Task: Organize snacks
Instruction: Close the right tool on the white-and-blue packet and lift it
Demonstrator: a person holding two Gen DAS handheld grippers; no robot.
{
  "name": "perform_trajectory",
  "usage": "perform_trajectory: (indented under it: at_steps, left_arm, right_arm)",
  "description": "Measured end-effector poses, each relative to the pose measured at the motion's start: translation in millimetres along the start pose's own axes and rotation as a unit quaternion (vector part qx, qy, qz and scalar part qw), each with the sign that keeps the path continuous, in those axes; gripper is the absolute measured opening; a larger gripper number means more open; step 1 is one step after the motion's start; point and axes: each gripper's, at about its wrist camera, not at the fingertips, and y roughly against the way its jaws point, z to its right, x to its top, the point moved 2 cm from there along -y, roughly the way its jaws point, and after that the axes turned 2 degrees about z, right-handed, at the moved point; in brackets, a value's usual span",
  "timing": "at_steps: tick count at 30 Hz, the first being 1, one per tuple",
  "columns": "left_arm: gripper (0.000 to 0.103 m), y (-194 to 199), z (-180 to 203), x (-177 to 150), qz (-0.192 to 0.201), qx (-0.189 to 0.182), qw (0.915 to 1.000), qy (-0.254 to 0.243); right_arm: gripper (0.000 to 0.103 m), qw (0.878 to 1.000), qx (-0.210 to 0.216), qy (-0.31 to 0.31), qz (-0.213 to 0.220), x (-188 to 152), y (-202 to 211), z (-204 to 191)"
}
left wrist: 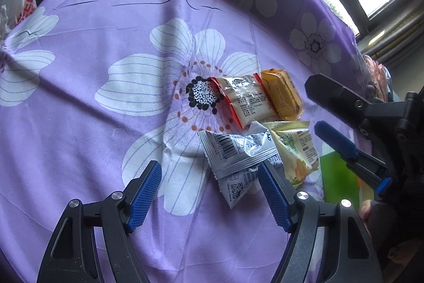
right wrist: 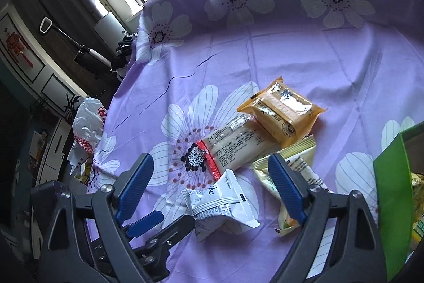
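Four snack packets heaped on purple surface, beside green box. Left tongs and right tongs agape, empty. Overlapping wrappers: risk of pinching two, or slipping.

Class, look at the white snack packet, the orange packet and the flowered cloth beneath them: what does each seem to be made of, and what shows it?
White snack packet: thin plastic film, semi-glossy; it crinkles and has crimped ends.
Orange packet: glossy plastic or foil-lined film; bright glare on its face.
Flowered cloth: woven fabric, matte; soft folds and creases, printed flowers.
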Motion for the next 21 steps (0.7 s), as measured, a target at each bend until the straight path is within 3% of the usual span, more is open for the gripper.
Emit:
perform_trajectory:
  at_steps: [2,11,14,16,21]
  left_arm:
    - [0.075,-2.4,0.6,-1.3,-0.005,-0.003,1.0,0.002]
    - [0.075,-9.5,13.3,-12.4,-0.009,0.01,0.9995,-0.029]
    - [0.075,-12.6,16.6,-13.5,-0.008,0.013,0.9992,-0.038]
    - [0.066,-14.6,18.3,-13.8,-0.013,0.007,0.9989,-0.044]
    - [0.05,-17.8,19.7,-14.4,-0.018,0.003,0.9983,-0.056]
  right_arm:
    - [0.075,1.0,0.01,-0.007,-0.026,-5.8,-7.6,2.7]
    - [0.071,0.995,0.039,-0.016,-0.091,-28.9,-29.1,6.1]
    - [0.064,0.994,0.037,-0.006,-0.101,-32.7,-34.4,4.6]
    - [0.052,0.994,0.036,0.0,-0.108,-35.4,-38.2,3.1]
    - [0.051,0.993,0.045,0.01,-0.113,-39.1,-43.7,0.1]
